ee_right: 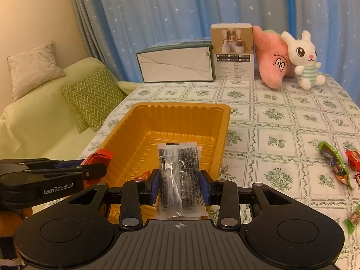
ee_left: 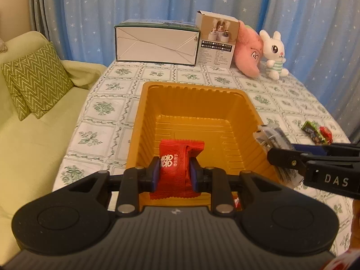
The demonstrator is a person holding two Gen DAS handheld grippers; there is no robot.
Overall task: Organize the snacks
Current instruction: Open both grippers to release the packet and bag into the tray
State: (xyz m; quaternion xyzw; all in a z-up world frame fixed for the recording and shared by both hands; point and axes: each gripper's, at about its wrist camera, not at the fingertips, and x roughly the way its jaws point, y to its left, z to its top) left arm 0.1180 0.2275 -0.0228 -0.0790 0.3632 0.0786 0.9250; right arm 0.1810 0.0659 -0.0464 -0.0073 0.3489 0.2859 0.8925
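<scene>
A deep rectangular tray of glossy orange moulded plastic (ee_left: 244,110), with ribbed walls and a stepped floor, was found standing on a table covered by a white cloth printed with green floral tiles (ee_right: 281,121). No item was seen resting on the visible part of the tray floor.

The left gripper (ee_left: 174,172), of matte black plastic with blue pads, was observed pinching a crinkled red foil snack packet bearing white characters (ee_left: 177,164). The packet was held above the near end of the tray, its serrated ends projecting beyond the pads.

The right gripper (ee_right: 180,185) was recorded clamped on a flat transparent plastic sachet printed with dense black text (ee_right: 180,171), a small tube being visible inside it. The sachet was held upright over the near right corner of the tray.

Several loose wrapped sweets, green and red (ee_right: 337,162), were noted lying on the cloth well to the right of the tray.

At the far edge of the table a white cardboard carton with a dark green border (ee_left: 155,45), a smaller printed beige product box (ee_left: 216,40), a pink plush toy (ee_left: 248,51) and a white plush rabbit in a striped garment (ee_left: 274,51) were ranged before a blue star-patterned curtain (ee_left: 112,2). A pale green sofa with a zigzag cushion (ee_left: 33,76) stood to the left.
</scene>
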